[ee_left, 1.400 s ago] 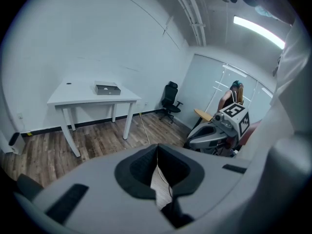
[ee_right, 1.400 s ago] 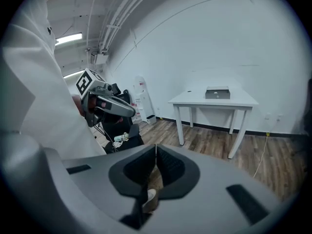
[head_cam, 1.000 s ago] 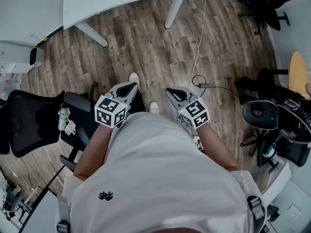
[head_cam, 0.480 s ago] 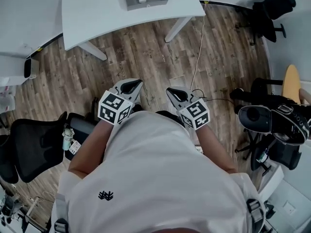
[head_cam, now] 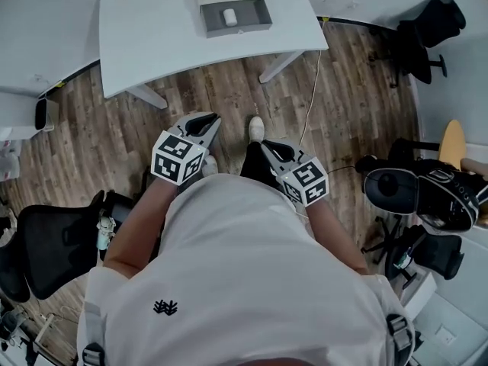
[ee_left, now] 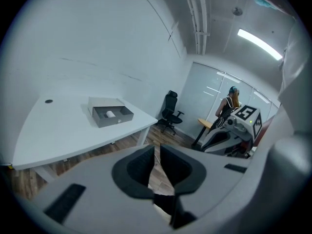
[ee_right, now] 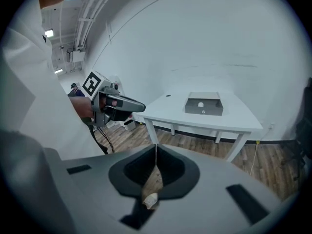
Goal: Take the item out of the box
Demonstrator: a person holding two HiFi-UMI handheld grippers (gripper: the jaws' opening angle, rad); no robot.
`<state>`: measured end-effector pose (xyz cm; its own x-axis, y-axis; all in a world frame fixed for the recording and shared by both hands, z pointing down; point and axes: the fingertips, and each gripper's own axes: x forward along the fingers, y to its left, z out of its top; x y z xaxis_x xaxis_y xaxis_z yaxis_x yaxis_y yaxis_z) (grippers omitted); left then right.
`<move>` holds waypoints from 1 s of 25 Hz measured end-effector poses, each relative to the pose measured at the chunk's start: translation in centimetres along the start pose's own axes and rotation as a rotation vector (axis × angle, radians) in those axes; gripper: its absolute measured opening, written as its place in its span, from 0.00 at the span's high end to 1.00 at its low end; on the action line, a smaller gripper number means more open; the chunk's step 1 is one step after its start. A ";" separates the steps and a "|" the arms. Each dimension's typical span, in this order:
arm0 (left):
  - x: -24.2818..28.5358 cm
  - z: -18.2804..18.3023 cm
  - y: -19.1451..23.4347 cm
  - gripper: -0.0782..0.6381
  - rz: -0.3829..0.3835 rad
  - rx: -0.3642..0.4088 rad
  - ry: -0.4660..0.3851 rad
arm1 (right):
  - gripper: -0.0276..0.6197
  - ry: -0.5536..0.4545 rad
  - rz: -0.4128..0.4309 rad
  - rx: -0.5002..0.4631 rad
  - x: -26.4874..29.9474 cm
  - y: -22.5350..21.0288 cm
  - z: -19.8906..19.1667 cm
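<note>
Approach stage, nothing gripped yet.

**Tongs**
- Left tongs (head_cam: pixel 204 122): jaws have just been opening and are now a narrow slit apart. Nothing btw them, only floor (head_cam: pixel 229 82) shows through the gap.
- Right tongs (head_cam: pixel 273 149): jaws together at the tips, empty.

**Item**
- The item (head_cam: pixel 229 17) is a small white piece lying inside the box (head_cam: pixel 240 29).
- The box is an open-topped grey tray on the white bench (head_cam: pixel 168 36).
- A pale flat panel lies just behind the box, touching it. Prob. its lid, can't be sure.

**Key relation**
- The box is ahead of both tongs and well apart from them, w/ a strip of floor and the bench's near edge btw.
- Sideways it falls btw the two tongs. In the left gripper view it sits up and left of the jaw line, in the right gripper view up and right of it.
- Both pairs toe inward, so neither points at the box. Each would prob. need to turn outward a little.
- In the head view the left tongs look slightly nearer than the right, but the diff. is small.

**Axes**
- The box's long axis runs roughly crosswise to the tongs, w/ its long front wall facing them.
- The item's own long axis is too small to tell from here.

**Next move (judgement)**
- Close the gap to the bench, then come in over the front wall from above.
- Whichever pair goes in will prob. need its jaws wider than now to straddle the item.
</note>
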<state>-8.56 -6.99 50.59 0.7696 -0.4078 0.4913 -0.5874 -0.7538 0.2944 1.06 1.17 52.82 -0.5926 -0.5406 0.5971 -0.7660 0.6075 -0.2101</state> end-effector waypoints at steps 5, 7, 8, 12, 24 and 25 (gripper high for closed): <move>2.9 3.2 3.2 0.82 0.067 -0.012 -0.018 | 0.94 -0.014 0.039 -0.026 1.6 -4.0 2.1; 4.5 4.3 4.4 0.82 0.093 -0.036 -0.017 | 0.94 -0.019 0.061 -0.035 2.0 -5.8 3.1; 5.3 4.8 5.1 0.82 0.107 -0.048 -0.015 | 0.94 -0.021 0.073 -0.043 2.2 -6.8 3.5; 8.9 6.8 7.8 0.79 0.170 -0.075 0.002 | 0.94 -0.031 0.109 -0.069 3.1 -11.5 5.2; 18.2 12.3 15.7 0.72 0.315 -0.154 0.091 | 0.94 -0.036 0.150 -0.028 3.7 -22.9 6.6; 18.7 12.5 16.2 0.71 0.329 -0.156 0.101 | 0.94 -0.036 0.152 -0.025 3.7 -23.6 6.6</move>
<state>-0.60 -33.27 54.30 0.5098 -0.5561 0.6564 -0.8359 -0.5005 0.2252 15.28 -19.00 54.89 -0.7101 -0.4614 0.5318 -0.6606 0.6978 -0.2767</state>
